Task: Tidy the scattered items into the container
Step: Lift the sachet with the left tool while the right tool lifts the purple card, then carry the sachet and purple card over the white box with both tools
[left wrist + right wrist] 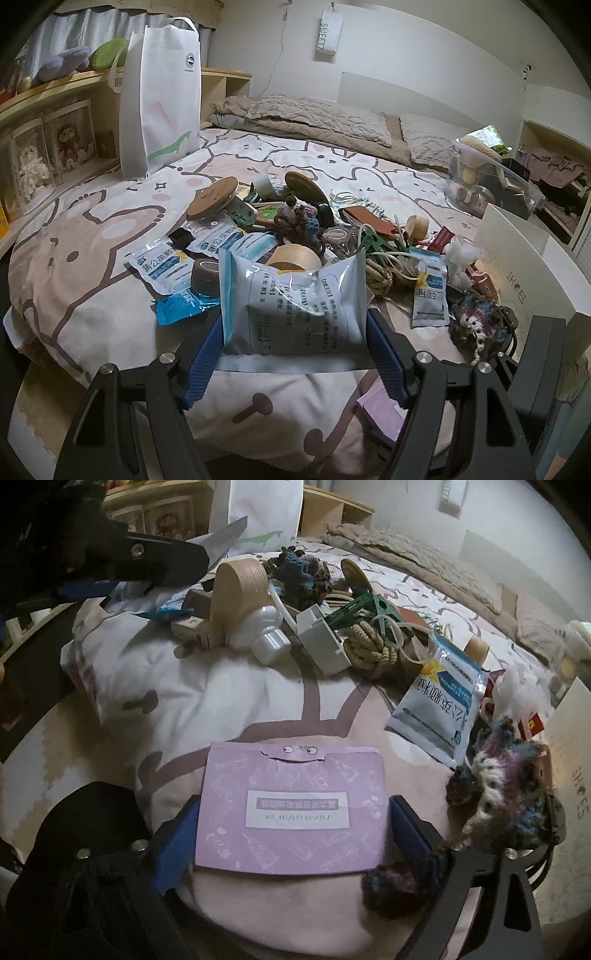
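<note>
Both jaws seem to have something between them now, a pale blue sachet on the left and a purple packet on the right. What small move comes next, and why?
Probably lift the left gripper and carry its pale blue foil sachet right toward the white cardboard box. The sachet already stands clear of the pile between shut jaws, whereas the right gripper only brackets the flat purple paper packet, which looks to be lying on the patterned duvet.

A tall white non-woven tote bag (161, 99) stands upper left on the cartoon-print pink and white bedspread (92, 236). Beige crinkled pillows (317, 118) lie top centre. A pale wooden shelf unit (48, 122) fills the left edge.
</note>
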Tool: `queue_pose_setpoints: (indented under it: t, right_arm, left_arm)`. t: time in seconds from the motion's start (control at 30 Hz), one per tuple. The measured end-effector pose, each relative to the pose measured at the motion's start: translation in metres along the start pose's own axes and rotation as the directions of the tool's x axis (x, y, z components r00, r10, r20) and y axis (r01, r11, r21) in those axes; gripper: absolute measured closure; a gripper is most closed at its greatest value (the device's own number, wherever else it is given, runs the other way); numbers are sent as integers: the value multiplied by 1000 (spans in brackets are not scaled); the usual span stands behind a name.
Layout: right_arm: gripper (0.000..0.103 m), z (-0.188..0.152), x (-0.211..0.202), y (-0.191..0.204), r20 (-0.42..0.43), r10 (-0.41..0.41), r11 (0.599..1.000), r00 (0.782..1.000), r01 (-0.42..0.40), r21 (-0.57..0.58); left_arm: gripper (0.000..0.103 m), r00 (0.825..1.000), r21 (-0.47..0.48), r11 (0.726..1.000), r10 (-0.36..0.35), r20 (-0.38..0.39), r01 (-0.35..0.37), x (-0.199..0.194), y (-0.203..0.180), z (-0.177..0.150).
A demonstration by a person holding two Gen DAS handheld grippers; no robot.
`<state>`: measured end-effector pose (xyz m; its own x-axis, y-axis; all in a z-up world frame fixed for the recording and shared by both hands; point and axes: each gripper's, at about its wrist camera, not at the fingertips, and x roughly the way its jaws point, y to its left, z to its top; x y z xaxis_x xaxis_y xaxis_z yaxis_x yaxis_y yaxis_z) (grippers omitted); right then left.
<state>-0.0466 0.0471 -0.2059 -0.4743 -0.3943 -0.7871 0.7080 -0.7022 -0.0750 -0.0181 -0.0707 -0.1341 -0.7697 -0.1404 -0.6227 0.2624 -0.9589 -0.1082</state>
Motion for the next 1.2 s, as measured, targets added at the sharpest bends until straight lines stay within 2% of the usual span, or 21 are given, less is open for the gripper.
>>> queue_pose_setpoints:
  t: [0.1, 0.47, 0.77, 1.0, 1.2]
  right_arm:
    - [7, 2, -8, -7, 23, 27, 999, 999, -28, 36]
    - [7, 36, -55, -38, 165, 48, 990, 985, -69, 123]
    - [7, 55, -100, -76, 258, -35, 988, 966, -5, 153]
    - [7, 48, -136, -114, 289, -122, 975, 950, 61, 212]
    - [7, 36, -173, -150, 311, -204, 955, 928, 118, 274]
  left_arm:
    - [28, 1000, 5, 1000, 0, 5, 0, -3, 0, 1]
    - [28, 999, 27, 1000, -9, 31, 8, -14, -13, 8]
    - [28, 997, 55, 998, -33, 69, 30, -26, -30, 22]
    - [28, 991, 106, 991, -89, 102, 78, -34, -59, 35]
    - [28, 979, 161, 978, -158, 132, 136, -44, -94, 52]
